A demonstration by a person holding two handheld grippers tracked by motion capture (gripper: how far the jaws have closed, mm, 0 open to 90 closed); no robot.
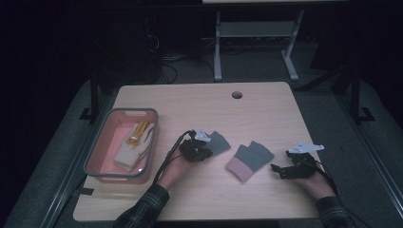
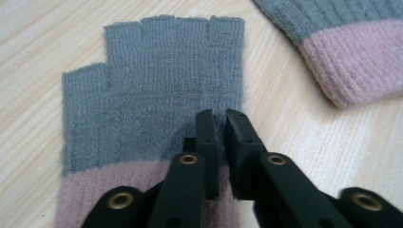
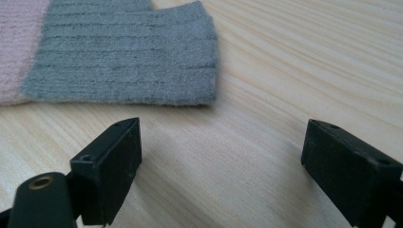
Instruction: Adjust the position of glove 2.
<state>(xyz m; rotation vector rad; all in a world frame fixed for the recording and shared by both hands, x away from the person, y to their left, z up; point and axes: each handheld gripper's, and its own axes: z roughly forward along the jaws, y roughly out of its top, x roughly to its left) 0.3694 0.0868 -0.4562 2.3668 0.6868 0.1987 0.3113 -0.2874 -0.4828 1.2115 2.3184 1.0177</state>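
On a pale wooden table (image 1: 266,109) in a dim room, a person seated at the near edge works two hand-held grippers over a pair of grey fingerless gloves with pink cuffs. At the table's left stands a pink bin (image 1: 105,124) with a grey rim, already holding a cream-and-yellow glove (image 1: 135,145), which suggests the sorting is under way but not finished. The second grey glove (image 1: 248,160) lies flat mid-table, untouched, between the two hands. The first grey glove (image 2: 157,90) lies just right of the bin, flat on the wood, fingers spread away from the gripper's camera. The left gripper (image 2: 220,118) has its jaws pinched together on a fold of that glove's knit near the palm, the fabric bunched between the pads; nothing is lifted yet. The right gripper (image 3: 221,142) rests low over bare wood just beside the second glove's grey edge, jaws wide apart and empty. By appearances both grey gloves remain to be carried to the bin.
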